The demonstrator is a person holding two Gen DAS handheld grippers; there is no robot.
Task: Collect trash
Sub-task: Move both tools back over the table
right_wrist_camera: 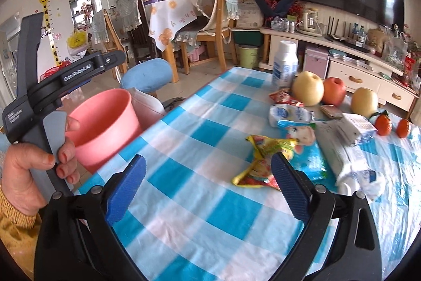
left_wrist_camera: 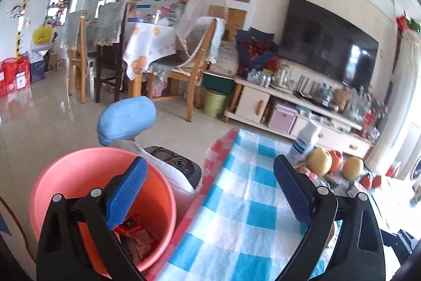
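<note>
right gripper (right_wrist_camera: 208, 186) gapes wide and empty low in frame over the checked tablecloth (right_wrist_camera: 184, 202), left gripper (left_wrist_camera: 210, 188) likewise wide above the pink bin (left_wrist_camera: 79, 170) at the table edge, while the yellow wrapper (right_wrist_camera: 263, 162) mid-frame looks light, crinkly, slippery: pinch its raised fold, open cloth around it.

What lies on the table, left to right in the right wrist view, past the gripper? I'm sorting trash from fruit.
Yellow crumpled wrapper → white bottle → pale pear → red apple → second pear → two tangerines.
</note>
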